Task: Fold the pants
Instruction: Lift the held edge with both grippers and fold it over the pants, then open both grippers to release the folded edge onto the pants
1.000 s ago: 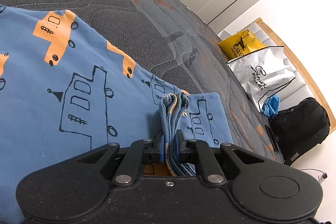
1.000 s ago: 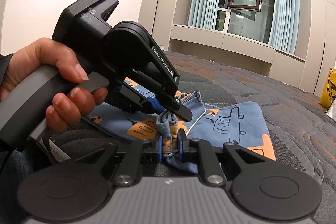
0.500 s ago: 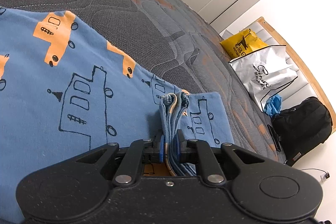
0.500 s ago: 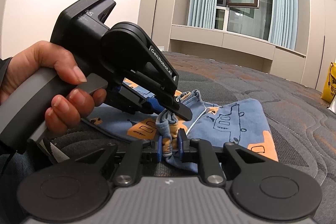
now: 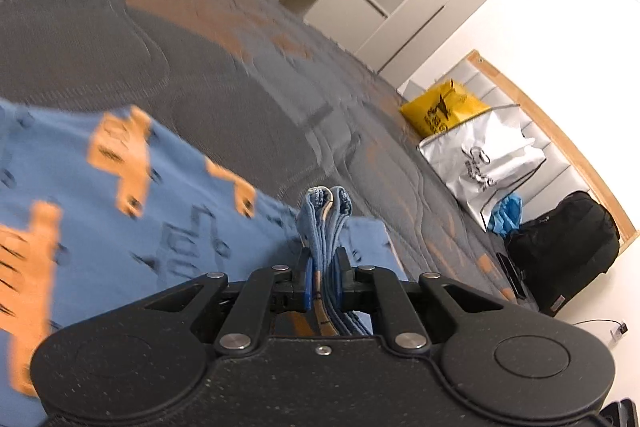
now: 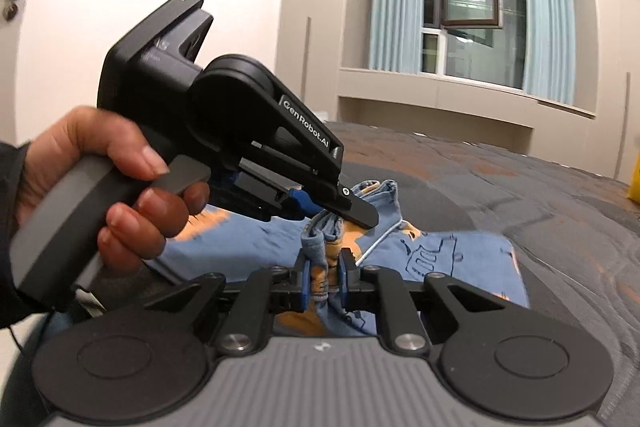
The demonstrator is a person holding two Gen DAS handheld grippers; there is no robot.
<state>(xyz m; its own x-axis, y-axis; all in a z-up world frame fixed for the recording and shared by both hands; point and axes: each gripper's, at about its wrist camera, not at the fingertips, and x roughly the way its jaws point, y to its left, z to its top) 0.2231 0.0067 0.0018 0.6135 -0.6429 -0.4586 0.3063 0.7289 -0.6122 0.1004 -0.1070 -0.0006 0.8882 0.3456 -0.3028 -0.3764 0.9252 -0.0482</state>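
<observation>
- Person's hand [image 6: 96, 179] on left of right-wrist view holds the left gripper [image 6: 340, 211], clamped on a bunched edge of the pants [image 6: 460, 259].
- Pants: blue w/ orange print, lying mostly flat on the grey quilted bed [image 5: 200, 67], one end pinched up.
- Right gripper [image 6: 324, 275] closed on a gathered fold just beside the left's grip.
- Left-wrist view: left gripper [image 5: 324, 279] squeezing several stacked layers; rest of pants [image 5: 100, 227] spread to the left.
- Progress, my read: both corners secured, fold itself not yet laid over. Left to do: carry edge across, set down, smooth.
- Far right: bags by wall, not involved.
</observation>
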